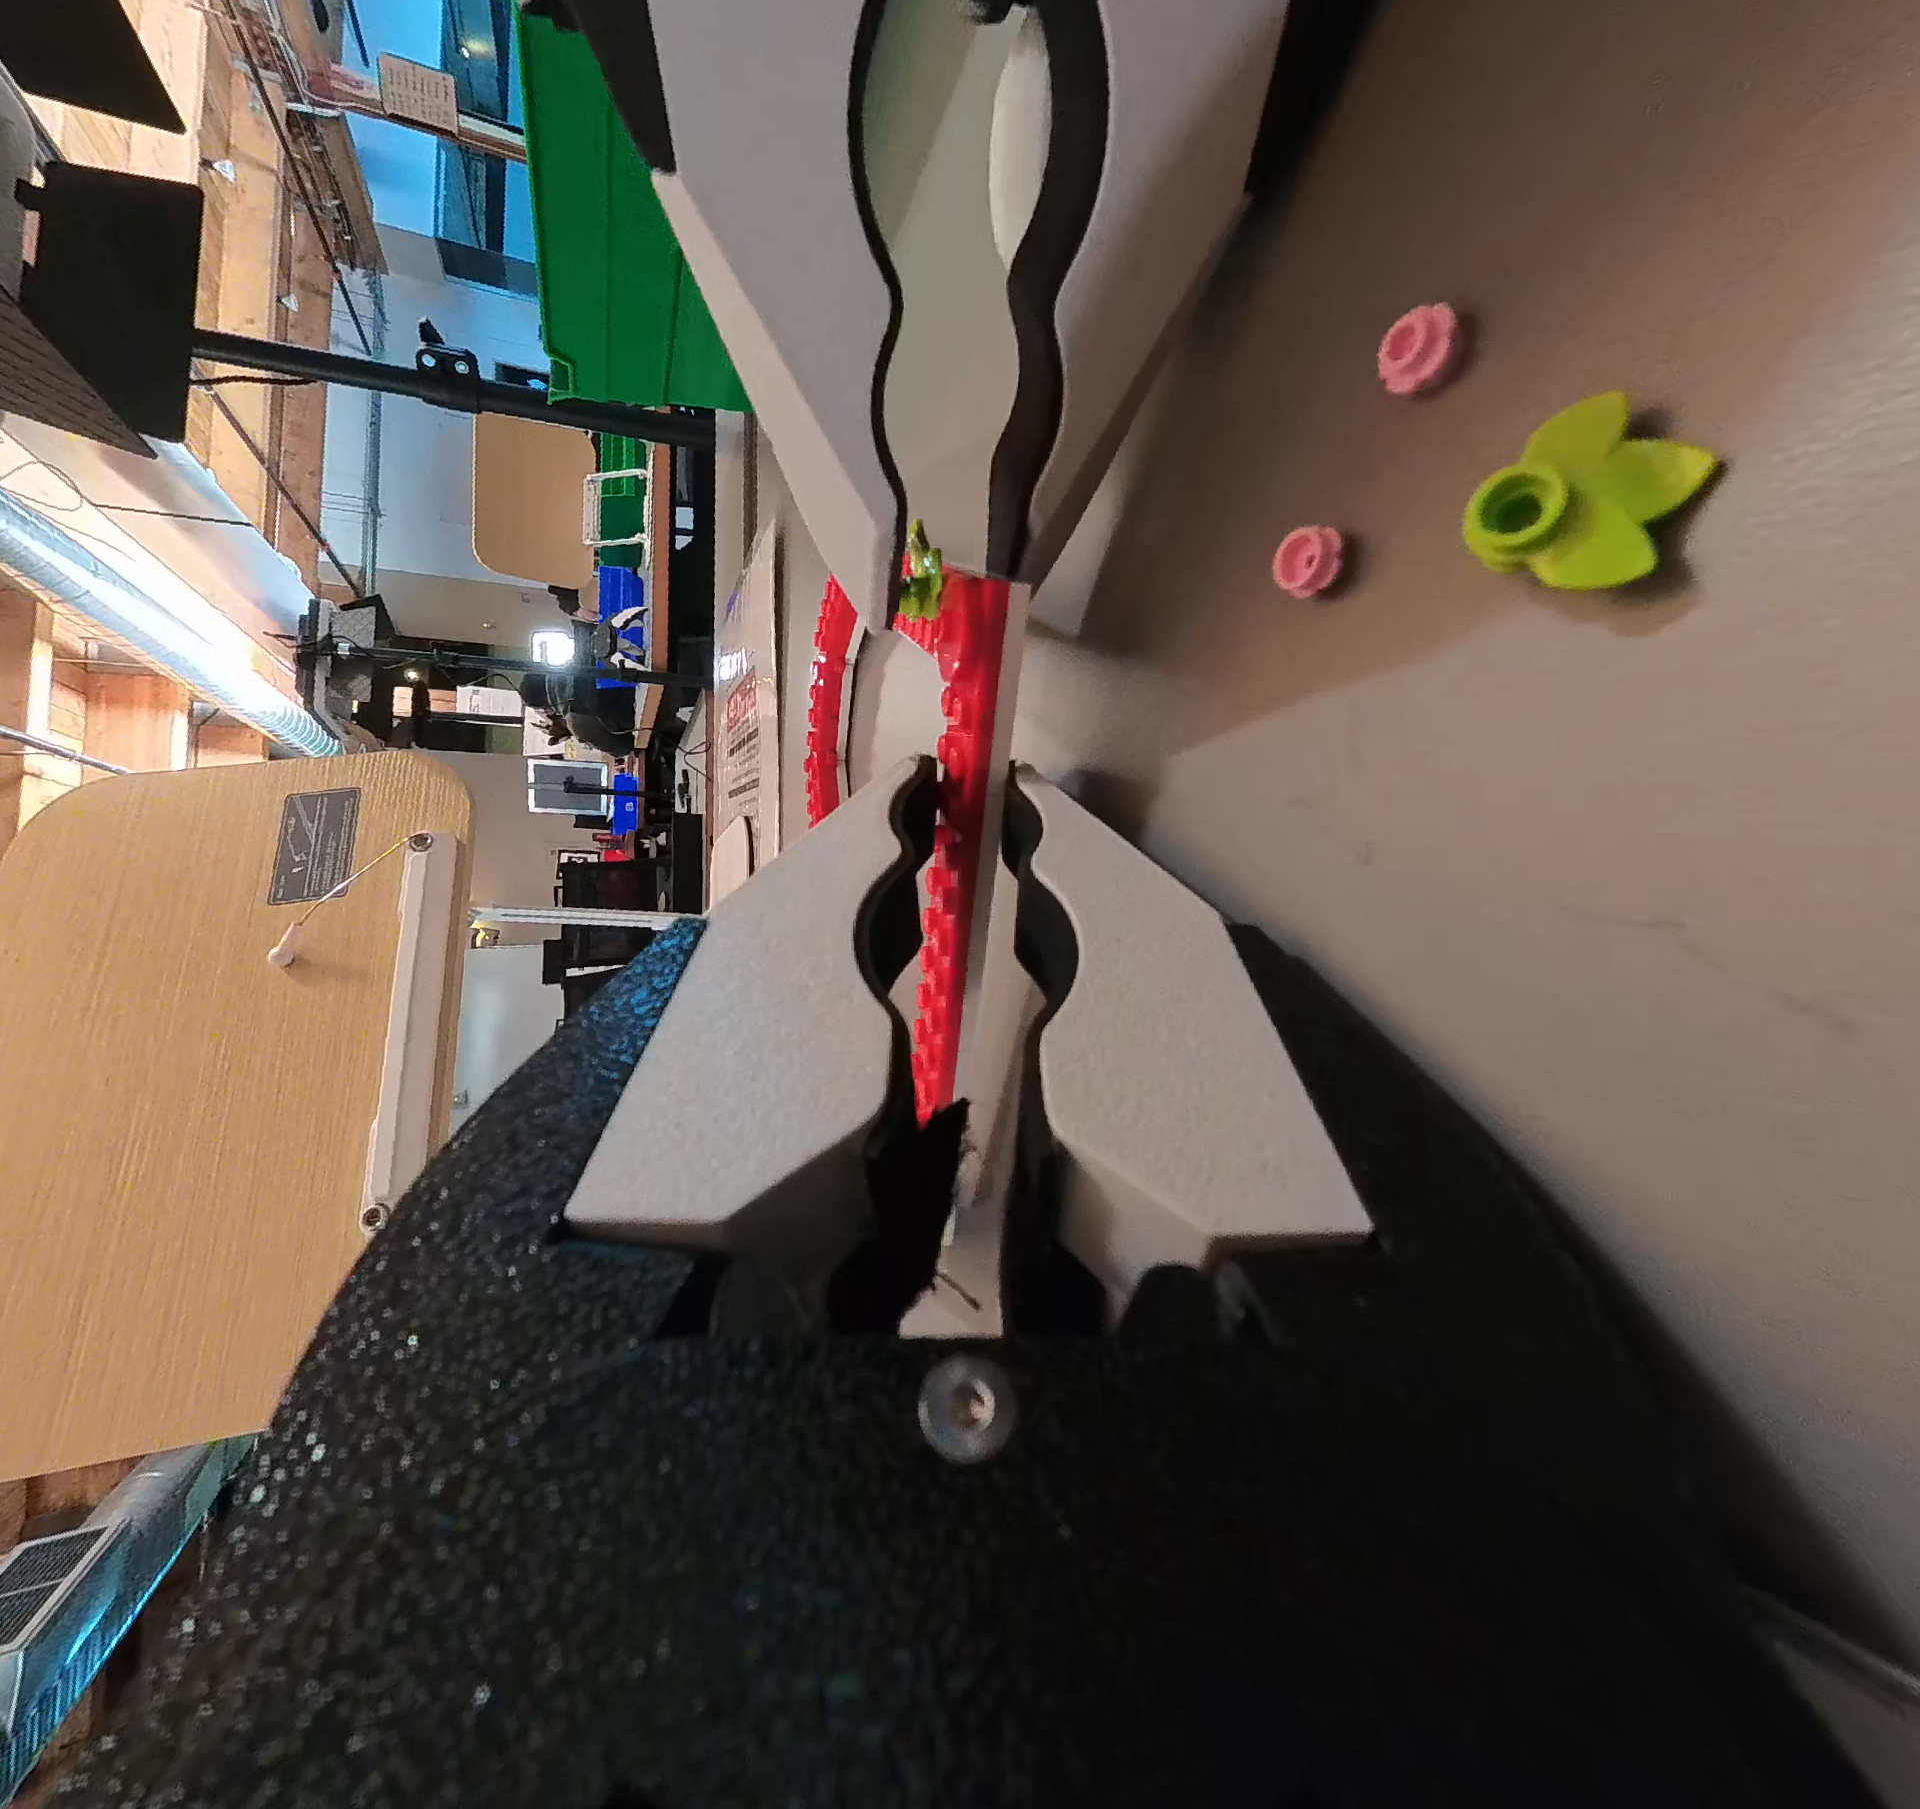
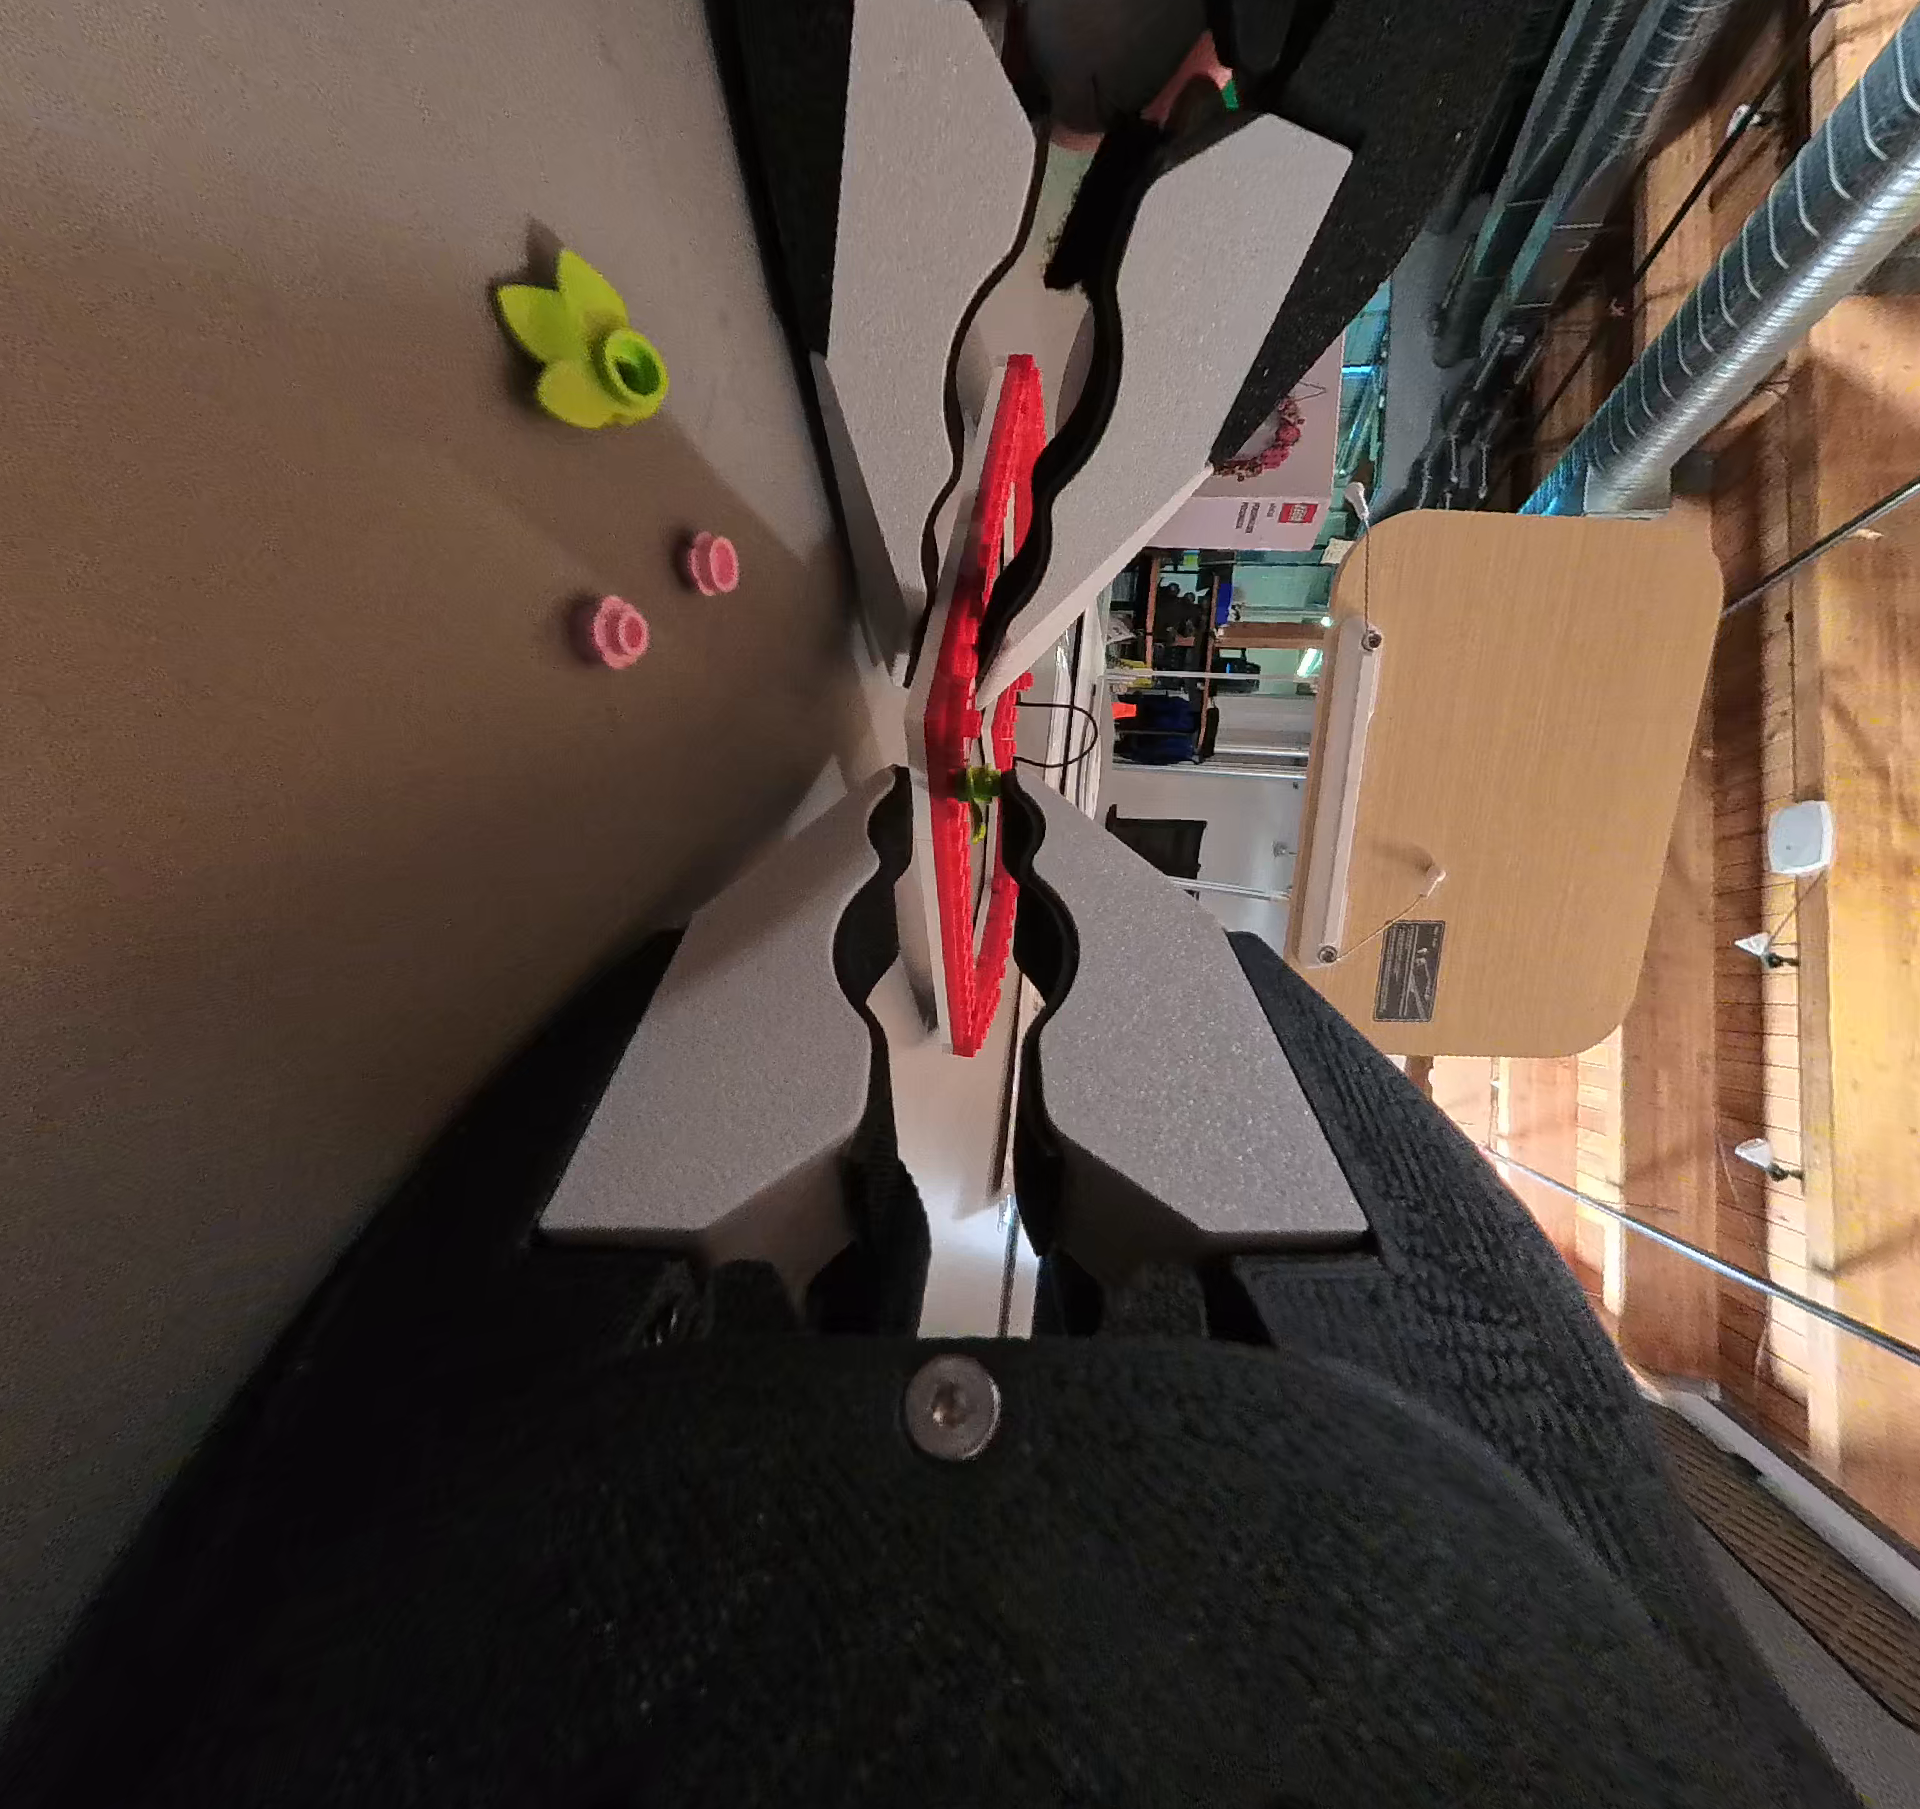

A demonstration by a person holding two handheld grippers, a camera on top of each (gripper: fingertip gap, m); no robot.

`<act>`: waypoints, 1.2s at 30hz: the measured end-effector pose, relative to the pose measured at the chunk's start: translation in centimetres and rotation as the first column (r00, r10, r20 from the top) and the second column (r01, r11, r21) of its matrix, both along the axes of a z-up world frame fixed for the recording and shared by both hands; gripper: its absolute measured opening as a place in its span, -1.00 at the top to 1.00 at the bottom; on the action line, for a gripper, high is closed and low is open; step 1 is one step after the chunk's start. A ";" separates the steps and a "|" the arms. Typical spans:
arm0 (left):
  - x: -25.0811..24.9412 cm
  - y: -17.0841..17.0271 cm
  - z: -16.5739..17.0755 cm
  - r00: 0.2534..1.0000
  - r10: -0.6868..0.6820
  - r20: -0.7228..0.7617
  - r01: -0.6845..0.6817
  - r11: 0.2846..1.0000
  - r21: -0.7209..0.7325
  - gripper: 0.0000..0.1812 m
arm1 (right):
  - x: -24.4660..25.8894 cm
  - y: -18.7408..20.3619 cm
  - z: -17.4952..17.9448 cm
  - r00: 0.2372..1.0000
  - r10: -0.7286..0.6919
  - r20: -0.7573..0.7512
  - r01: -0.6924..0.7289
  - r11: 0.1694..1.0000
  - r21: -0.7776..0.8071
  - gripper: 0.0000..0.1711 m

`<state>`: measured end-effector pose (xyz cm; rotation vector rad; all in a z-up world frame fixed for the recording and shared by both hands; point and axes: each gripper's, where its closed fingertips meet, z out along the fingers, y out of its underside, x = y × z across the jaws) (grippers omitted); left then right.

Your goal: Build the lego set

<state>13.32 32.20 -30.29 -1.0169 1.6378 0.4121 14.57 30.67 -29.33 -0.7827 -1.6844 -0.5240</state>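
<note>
A red studded ring on a white plate [image 1: 961, 886] stands on edge above the grey table [image 1: 1558, 980]. My left gripper [image 1: 968, 772] is shut on its near rim. The other gripper grips the far rim from the top of the view. A tiny green piece [image 1: 920, 570] sits on the ring by those far fingertips. In the right wrist view my right gripper [image 2: 961, 777] is shut on the same ring [image 2: 954, 928], with the green piece [image 2: 977, 785] right at its tips.
Loose on the table lie a lime leaf piece [image 1: 1579, 512] [image 2: 587, 351] and two pink round studs [image 1: 1418, 346] [image 1: 1307, 561], also seen in the right wrist view [image 2: 712, 562] [image 2: 613, 630]. A green bin [image 1: 613, 232] stands behind. The tips of both grippers are at nearly the same place.
</note>
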 end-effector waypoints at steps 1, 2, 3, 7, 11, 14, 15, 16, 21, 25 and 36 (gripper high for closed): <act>0.0 0.0 0.0 1.000 0.001 -0.001 -0.001 1.000 0.000 0.90 | 0.0 0.0 0.0 1.000 -0.002 0.000 0.002 1.000 0.001 0.83; 0.0 0.0 0.0 1.000 0.002 -0.002 -0.002 1.000 0.001 0.90 | 0.0 0.0 0.1 1.000 -0.004 -0.003 0.004 1.000 0.006 0.84; 0.0 0.0 0.1 1.000 0.001 0.002 -0.001 1.000 0.004 0.90 | 0.0 0.0 0.2 1.000 -0.004 -0.005 0.004 1.000 0.013 0.84; -0.1 0.1 0.1 1.000 0.005 -0.002 -0.005 1.000 0.007 0.90 | 0.0 0.1 0.2 1.000 -0.018 -0.001 0.018 1.000 0.016 0.85; -0.2 0.1 -0.1 1.000 0.009 -0.009 -0.009 1.000 0.006 0.90 | 0.0 0.2 0.1 0.999 -0.034 0.016 0.033 0.999 0.020 0.86; -0.2 0.2 -0.1 1.000 0.010 -0.012 -0.010 1.000 0.007 0.90 | 0.0 0.2 0.0 0.999 -0.032 0.032 0.031 0.999 0.034 0.86; -0.2 0.1 -0.1 1.000 0.007 -0.011 -0.007 1.000 0.006 0.90 | 0.0 0.2 0.0 0.999 -0.025 0.031 0.025 0.999 0.030 0.85; -0.1 0.1 -0.1 1.000 0.006 -0.009 -0.006 1.000 0.004 0.90 | 0.0 0.1 0.0 1.000 -0.020 0.024 0.019 1.000 0.023 0.85; -0.2 0.2 -0.1 1.000 0.010 0.005 -0.010 1.000 -0.019 0.89 | 0.3 -0.2 0.6 0.999 -0.008 -0.037 0.008 1.000 -0.012 0.45; -0.2 0.2 0.0 1.000 0.009 0.011 -0.009 1.000 -0.023 0.89 | 1.4 -0.5 0.9 0.997 0.001 -0.077 -0.005 0.999 -0.049 0.37; -0.7 0.6 2.6 0.979 0.030 0.200 0.006 0.984 -0.177 0.89 | 3.5 1.4 3.8 0.916 -0.119 -0.384 0.030 0.973 -0.229 0.32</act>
